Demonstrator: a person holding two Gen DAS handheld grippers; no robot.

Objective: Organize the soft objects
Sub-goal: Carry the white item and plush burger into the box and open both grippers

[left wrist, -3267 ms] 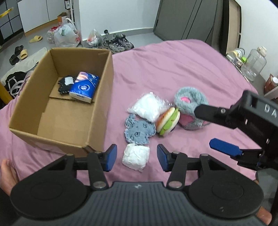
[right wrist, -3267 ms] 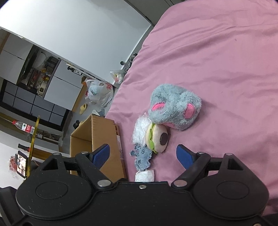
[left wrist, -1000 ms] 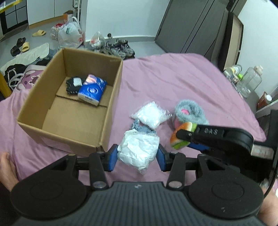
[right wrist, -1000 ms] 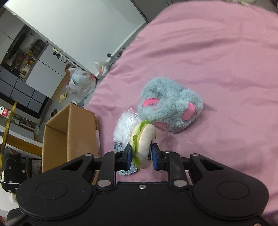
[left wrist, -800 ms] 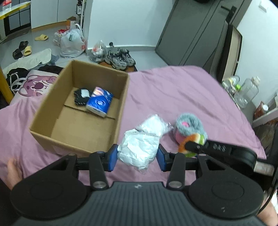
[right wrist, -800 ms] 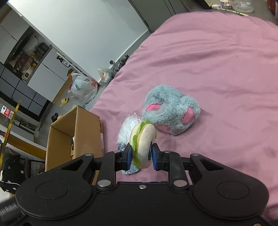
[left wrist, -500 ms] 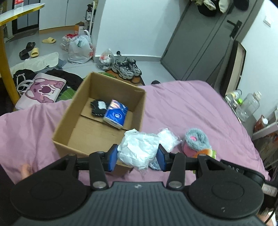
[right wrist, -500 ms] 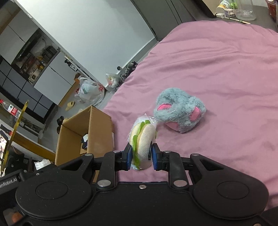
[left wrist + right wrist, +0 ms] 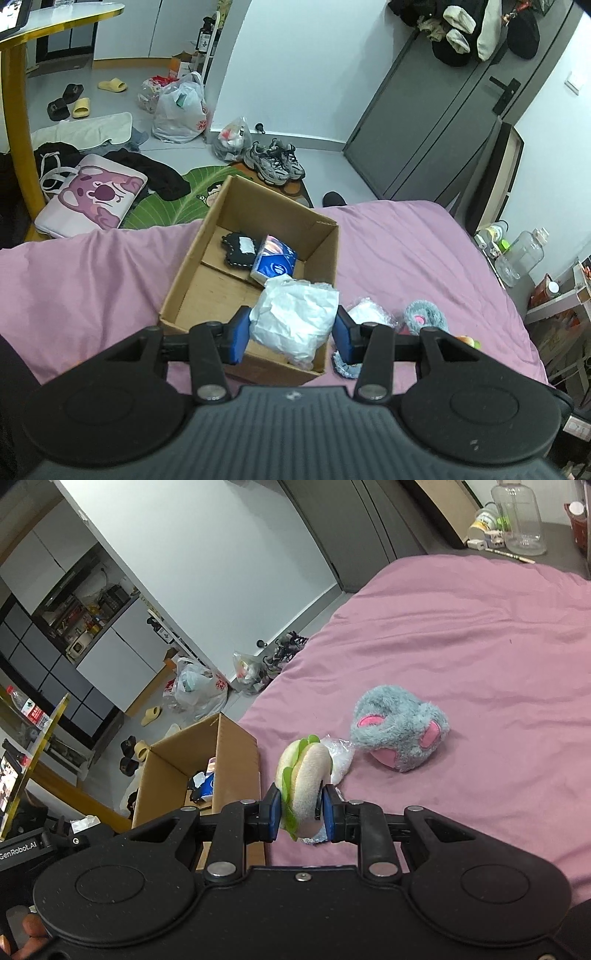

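The left gripper (image 9: 290, 334) clamps a crumpled white plastic-wrapped soft bundle (image 9: 293, 319) between its blue pads, hanging over the near right corner of the open brown cardboard box (image 9: 207, 236) on the pink bedsheet (image 9: 81, 273), so the drop lies straight ahead and below, and this hand looks nearer the box. The right gripper (image 9: 300, 814), jaws narrow, pinches a beige and green plush hamburger (image 9: 304, 771) stood on edge, with the box off to its left. A fuzzy grey and pink plush toy (image 9: 400, 725) and a crinkly clear bag (image 9: 340, 755) lie mid-bed.

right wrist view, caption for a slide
Right gripper shut on burger plush, beside the box on the bed.
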